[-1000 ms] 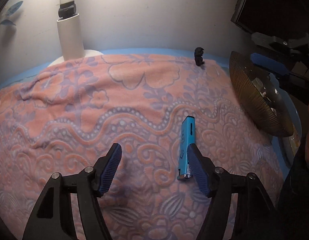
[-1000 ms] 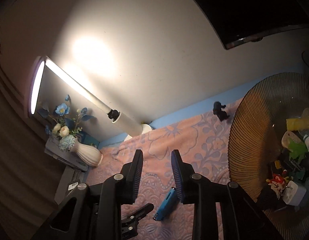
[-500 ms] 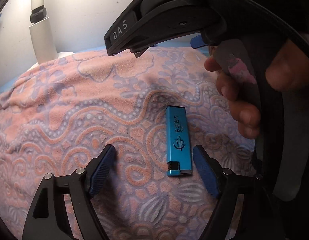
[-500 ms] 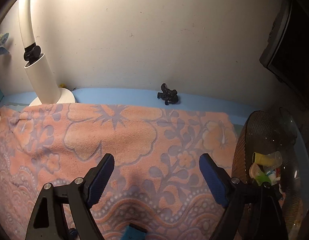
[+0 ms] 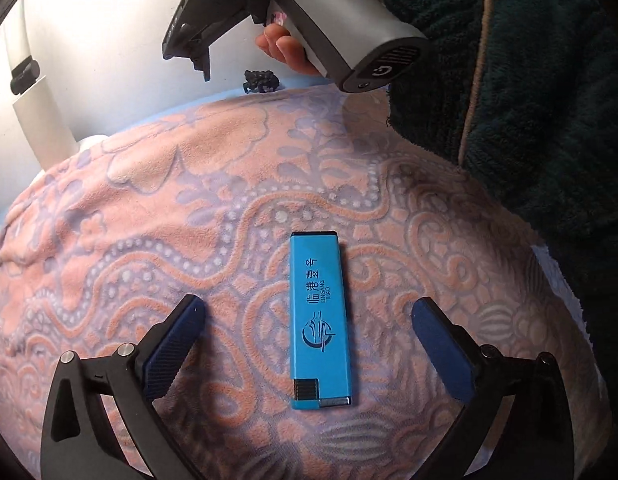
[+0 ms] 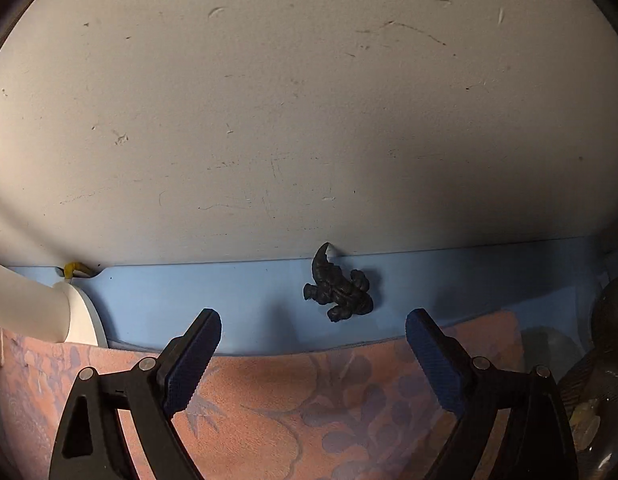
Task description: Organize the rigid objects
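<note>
Pink and lilac patterned cloth point(image 5: 157, 208) fills my left wrist view. On it lies a blue lighter point(image 5: 319, 320), flat, printed face up, its long axis running away from the camera and its metal cap end nearest the lens. My left gripper point(image 5: 309, 316) is over it with the jaws opening; the lighter sits between the fingers point(image 5: 177, 340), nearer the right one, and neither pad touches it. At the top of this view a hand point(image 5: 283, 46) holds the grey handle of the other gripper's body, and a dark green fleece sleeve point(image 5: 529, 80) covers the upper right. A small black figurine point(image 5: 261, 81) lies beyond the far edge of the cloth, at the foot of the white wall. The white lamp post point(image 5: 41, 116) stands at the far left.

In the right wrist view, my right gripper point(image 6: 313, 332) is spread wide and holds nothing. The black figurine point(image 6: 339, 290) lies on the blue tabletop point(image 6: 169, 300), near the wall point(image 6: 309, 100), and appears above the gap between the fingers point(image 6: 193, 354); no pad contacts it. The cloth edge point(image 6: 309, 380) runs under the fingers. The lamp base point(image 6: 83, 312) sits at the left on the blue surface. A dark ribbed bowl point(image 6: 601, 340) shows partly at the right edge; I cannot tell its contents.
</note>
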Tool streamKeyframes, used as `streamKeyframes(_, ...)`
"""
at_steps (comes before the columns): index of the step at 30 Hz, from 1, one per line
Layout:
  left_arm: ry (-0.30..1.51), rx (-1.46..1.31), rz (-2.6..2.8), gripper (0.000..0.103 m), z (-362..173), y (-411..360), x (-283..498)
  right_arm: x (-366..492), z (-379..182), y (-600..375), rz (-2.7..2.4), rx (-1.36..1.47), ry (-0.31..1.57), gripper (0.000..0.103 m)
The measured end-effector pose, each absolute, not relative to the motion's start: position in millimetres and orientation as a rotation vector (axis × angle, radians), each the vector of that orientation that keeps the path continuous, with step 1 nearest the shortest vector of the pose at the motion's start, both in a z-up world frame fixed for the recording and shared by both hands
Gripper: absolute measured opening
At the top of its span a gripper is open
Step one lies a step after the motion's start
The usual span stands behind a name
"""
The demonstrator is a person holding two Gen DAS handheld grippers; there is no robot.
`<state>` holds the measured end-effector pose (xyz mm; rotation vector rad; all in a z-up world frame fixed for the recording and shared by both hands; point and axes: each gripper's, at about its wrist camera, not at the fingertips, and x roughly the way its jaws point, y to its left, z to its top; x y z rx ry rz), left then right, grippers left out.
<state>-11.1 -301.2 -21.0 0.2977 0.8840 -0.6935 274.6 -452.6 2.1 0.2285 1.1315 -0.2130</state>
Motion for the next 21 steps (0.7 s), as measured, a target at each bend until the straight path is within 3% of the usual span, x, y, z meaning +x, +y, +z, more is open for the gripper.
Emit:
streamKeyframes(3,0.882,0.287,-0.697,0.099,-21.3,-304.5,-8.9,283.2,-22.6,-458.6,-0.176,0.293,1.209,0.087)
streamKeyframes(4,0.878,0.268,-0.706,0.083,-19.8,-300.1,-9.6,280.8,-22.3,-459.1,-0.211,0.280,1.168,0.082)
streamKeyframes(5,0.865,0.244,-0.707,0.055,-17.0,-294.5,-10.3,279.7,-21.1,-459.1,-0.245,0.255,1.144,0.067)
streamKeyframes(7,0.850,0.172,-0.709,0.023,-12.5,-281.3,-7.5,279.4,-18.9,-468.2,-0.308,0.255,1.108,0.044)
streamKeyframes(11,0.864,0.071,-0.745,0.021,-12.1,-266.1,-4.6,277.6,-15.0,-493.8,-0.277,0.378,1.086,0.031)
streamKeyframes(16,0.816,0.004,-0.813,0.021,0.0,-238.2,-26.5,232.0,16.7,-499.2,-0.077,0.550,1.038,0.031)
streamKeyframes(21,0.808,-0.038,-0.869,0.021,27.8,-248.7,-33.7,136.4,75.9,-498.8,0.028,0.519,0.942,0.031)
